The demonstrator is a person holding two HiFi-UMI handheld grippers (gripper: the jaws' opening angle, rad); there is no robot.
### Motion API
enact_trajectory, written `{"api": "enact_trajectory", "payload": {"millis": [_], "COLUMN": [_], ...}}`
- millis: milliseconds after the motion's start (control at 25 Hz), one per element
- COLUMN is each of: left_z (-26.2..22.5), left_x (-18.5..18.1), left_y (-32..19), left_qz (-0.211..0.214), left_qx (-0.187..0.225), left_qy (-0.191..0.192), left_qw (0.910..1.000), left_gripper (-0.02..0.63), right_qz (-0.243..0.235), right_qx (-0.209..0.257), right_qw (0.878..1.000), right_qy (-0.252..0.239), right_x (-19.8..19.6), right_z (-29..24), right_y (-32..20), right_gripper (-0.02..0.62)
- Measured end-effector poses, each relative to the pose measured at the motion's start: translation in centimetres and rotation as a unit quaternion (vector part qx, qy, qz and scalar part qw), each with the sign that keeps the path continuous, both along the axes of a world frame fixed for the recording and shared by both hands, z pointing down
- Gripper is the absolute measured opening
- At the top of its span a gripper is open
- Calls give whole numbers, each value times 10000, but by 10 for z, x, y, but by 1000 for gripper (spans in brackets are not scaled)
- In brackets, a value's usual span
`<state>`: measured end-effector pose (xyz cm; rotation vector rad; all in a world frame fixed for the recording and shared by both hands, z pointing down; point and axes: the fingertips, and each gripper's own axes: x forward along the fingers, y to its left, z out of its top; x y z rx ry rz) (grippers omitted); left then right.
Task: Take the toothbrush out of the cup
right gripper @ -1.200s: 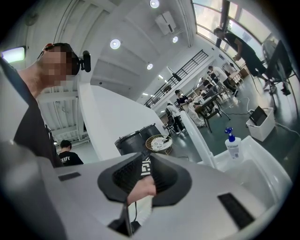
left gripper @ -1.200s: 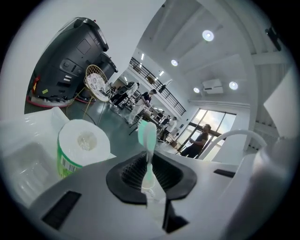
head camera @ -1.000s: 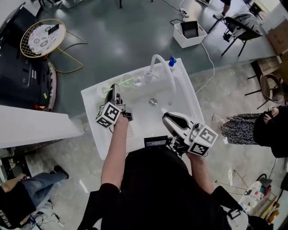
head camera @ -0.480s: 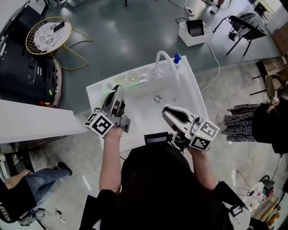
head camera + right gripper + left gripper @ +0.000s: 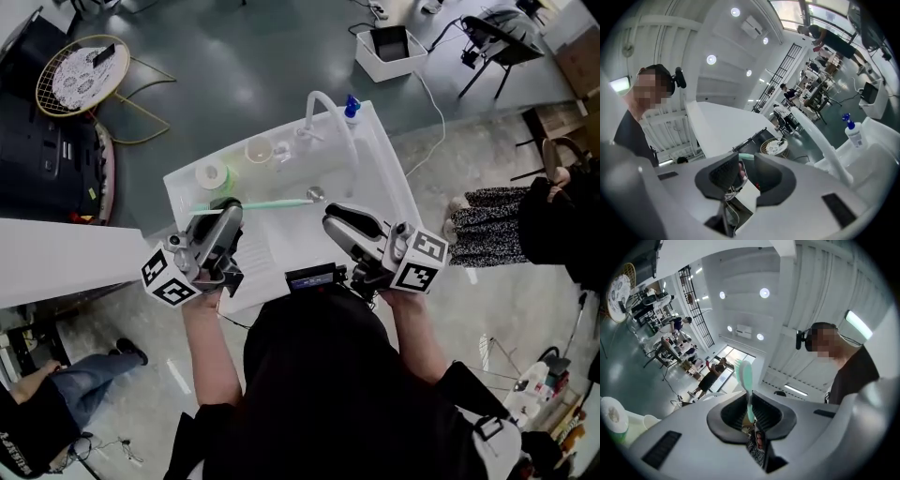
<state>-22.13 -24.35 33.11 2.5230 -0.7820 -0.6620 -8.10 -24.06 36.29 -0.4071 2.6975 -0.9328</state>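
My left gripper [image 5: 227, 210] is shut on a mint-green toothbrush [image 5: 272, 202], which lies level above the white sink [image 5: 375, 159], clear of the cup. In the left gripper view the toothbrush [image 5: 746, 380] stands up between the pads of the left gripper [image 5: 750, 416], bristle end farthest out. The clear cup [image 5: 259, 150] stands on the sink's back ledge. My right gripper [image 5: 334, 218] is open just right of the brush's free end; its jaws have just been opening. In the right gripper view a sliver of mint green shows in the gap of the right gripper [image 5: 746, 173], with neither pad on it.
A green-and-white tub [image 5: 212, 175] sits left of the cup. The faucet [image 5: 323, 108] arches over the basin, with a blue-capped bottle [image 5: 352, 106] beside it. A white crate [image 5: 392, 49] and chairs stand on the floor beyond.
The left gripper has lifted away from the cup and back toward me with the toothbrush, which now lies level. The right gripper has stayed in place and its jaws stand wider.
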Motion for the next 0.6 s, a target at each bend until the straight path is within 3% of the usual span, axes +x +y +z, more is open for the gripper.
{"api": "enact_trajectory", "payload": {"millis": [160, 600], "left_z": [-5, -1], "left_x": [11, 35], "left_y": [11, 20], "left_qz": [489, 1287], "left_qx": [30, -331], "left_qy": [-186, -320], "left_qw": [9986, 9906], "left_gripper": [37, 37], "right_qz": [-176, -707], "right_qx": [394, 1418], "right_qw": [9985, 9801], "right_qy": [324, 1194], "right_x": [-10, -39], "right_z": [-3, 0], "right_y": [10, 37], "right_gripper": [124, 116]}}
